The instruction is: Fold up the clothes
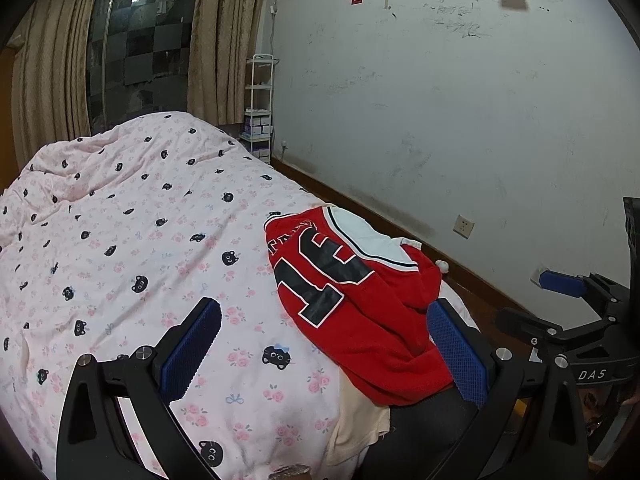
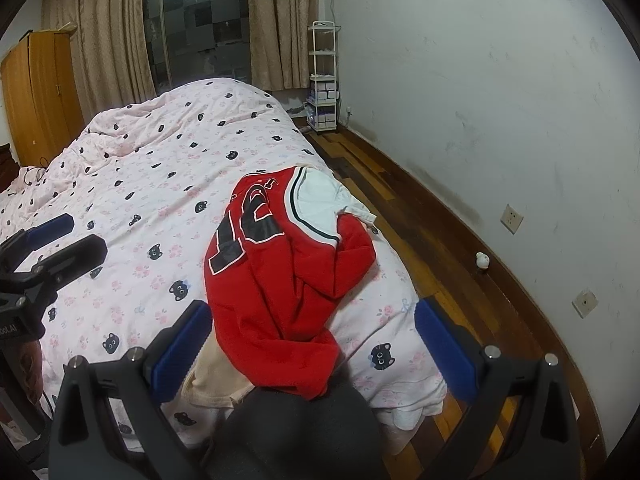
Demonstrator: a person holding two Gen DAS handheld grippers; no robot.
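Here the red jersey point(image 2: 280, 280) lies crumpled near the bed point(image 2: 160, 168) edge.

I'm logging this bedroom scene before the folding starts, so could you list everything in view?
jersey: one, red with white panel, crumpled near the bed's foot edge
beige garment: one, under the jersey
dark garment: one, nearest the cameras
duvet: one, pink, cat print, covering the bed
curtains: two, tan, beside the window
shelf rack: one, white, corner
wardrobe: one, wooden, far left
figurine: one, white, on the floor
left claw: open, empty
right claw: open, empty
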